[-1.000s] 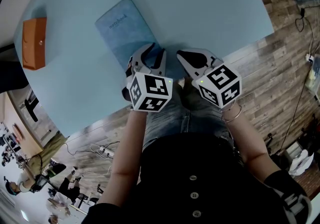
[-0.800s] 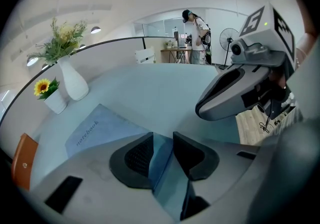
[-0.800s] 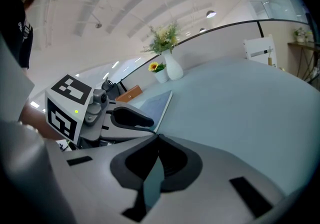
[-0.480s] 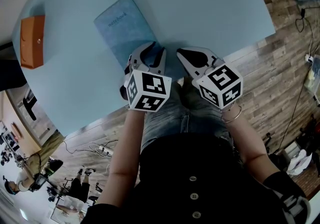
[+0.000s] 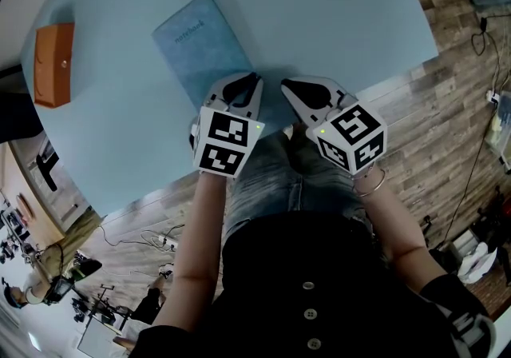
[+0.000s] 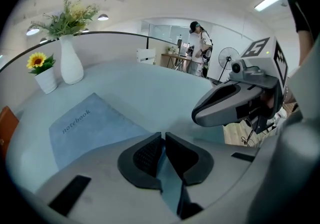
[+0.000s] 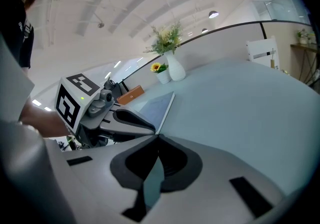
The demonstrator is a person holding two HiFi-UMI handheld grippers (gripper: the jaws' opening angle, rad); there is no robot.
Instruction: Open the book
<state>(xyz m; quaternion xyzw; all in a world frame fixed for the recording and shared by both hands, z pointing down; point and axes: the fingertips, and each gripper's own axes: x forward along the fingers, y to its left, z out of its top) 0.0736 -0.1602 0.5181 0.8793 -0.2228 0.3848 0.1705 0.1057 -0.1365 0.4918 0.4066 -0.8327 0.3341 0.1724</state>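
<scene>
Closed blue book (image 5: 204, 41) lying slantwise near the table's (image 5: 335, 5) front edge, its near corner under the left gripper (image 5: 243, 86), jaws now pressed together, apart a second ago, right gripper (image 5: 289, 86) just beside, also clenched

Blk buttoned top (image 5: 311, 284) (jeans (image 5: 267, 180), bracelet (image 5: 372, 183))

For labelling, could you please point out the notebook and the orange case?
notebook (image 5: 201, 46): head view, middle of its cover.
orange case (image 5: 54, 66): head view, middle of its top.
</scene>
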